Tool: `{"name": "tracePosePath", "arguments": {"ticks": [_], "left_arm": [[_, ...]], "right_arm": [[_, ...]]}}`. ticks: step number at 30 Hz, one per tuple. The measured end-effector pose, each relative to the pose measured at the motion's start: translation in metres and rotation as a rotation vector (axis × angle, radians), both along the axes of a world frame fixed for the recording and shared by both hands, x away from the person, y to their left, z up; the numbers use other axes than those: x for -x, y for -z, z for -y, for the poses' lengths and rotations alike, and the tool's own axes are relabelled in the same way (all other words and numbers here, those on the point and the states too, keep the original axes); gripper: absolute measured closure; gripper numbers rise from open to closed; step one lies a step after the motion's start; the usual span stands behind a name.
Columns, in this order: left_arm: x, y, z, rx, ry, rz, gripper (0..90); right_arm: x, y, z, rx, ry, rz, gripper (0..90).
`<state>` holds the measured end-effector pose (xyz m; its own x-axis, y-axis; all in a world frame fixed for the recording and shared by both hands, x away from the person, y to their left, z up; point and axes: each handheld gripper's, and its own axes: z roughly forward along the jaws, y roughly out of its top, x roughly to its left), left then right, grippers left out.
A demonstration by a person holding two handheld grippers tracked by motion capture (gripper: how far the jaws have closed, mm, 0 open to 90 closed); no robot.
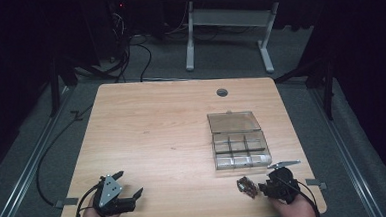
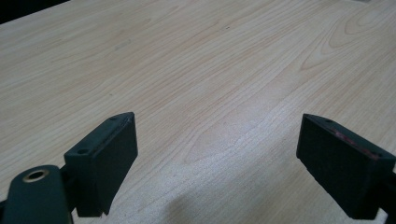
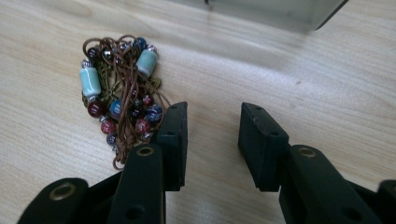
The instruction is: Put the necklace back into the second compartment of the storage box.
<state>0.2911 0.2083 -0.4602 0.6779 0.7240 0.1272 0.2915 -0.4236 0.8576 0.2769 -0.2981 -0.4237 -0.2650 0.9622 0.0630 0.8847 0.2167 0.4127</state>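
Note:
A bunch of beaded jewellery [image 3: 122, 91] on brown cord, with pale blue, red and dark blue beads, lies on the wooden table [image 1: 157, 130] near the front right edge [image 1: 246, 186]. My right gripper [image 3: 215, 112] is open just beside it, its left jaw against the bunch's edge and nothing between the jaws; it shows low at the right [image 1: 262, 186] in the high view. A clear compartment box [image 1: 240, 148] with its lid laid back stands just beyond. My left gripper [image 2: 217, 126] is open wide over bare wood at the front left [image 1: 130, 184].
The box's near wall [image 3: 261, 11] crosses the top of the right gripper view. A round cable hole [image 1: 222, 92] sits at the table's far edge. Beyond the table stand a white desk frame [image 1: 227, 31] and floor cables [image 1: 128, 57].

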Motion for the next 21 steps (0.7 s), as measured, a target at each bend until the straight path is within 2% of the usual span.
{"name": "tracePosePath", "arguments": {"ticks": [1, 3, 5, 9, 18, 21], "left_arm": [[0.000, 0.000, -0.001, 0.003, 0.001, -0.003, 13.0], [0.000, 0.000, -0.001, 0.004, 0.002, -0.004, 13.0], [0.000, 0.000, -0.001, 0.003, 0.004, -0.005, 12.8], [0.000, 0.000, 0.000, -0.001, 0.006, -0.005, 12.7], [0.000, 0.000, 0.000, -0.001, 0.008, -0.009, 12.4], [-0.001, 0.000, 0.000, -0.001, 0.007, -0.015, 12.0]], "right_arm": [[-0.002, -0.002, -0.001, 0.001, -0.004, -0.026, 62.2], [-0.003, -0.003, -0.001, 0.002, -0.008, -0.034, 62.1], [-0.007, -0.006, -0.003, -0.004, -0.021, -0.063, 61.0], [-0.013, -0.011, -0.005, 0.020, -0.044, -0.116, 60.1], [-0.014, -0.020, -0.003, 0.014, -0.051, -0.176, 57.0], [-0.014, -0.022, -0.003, 0.013, -0.055, -0.181, 56.6]]}}
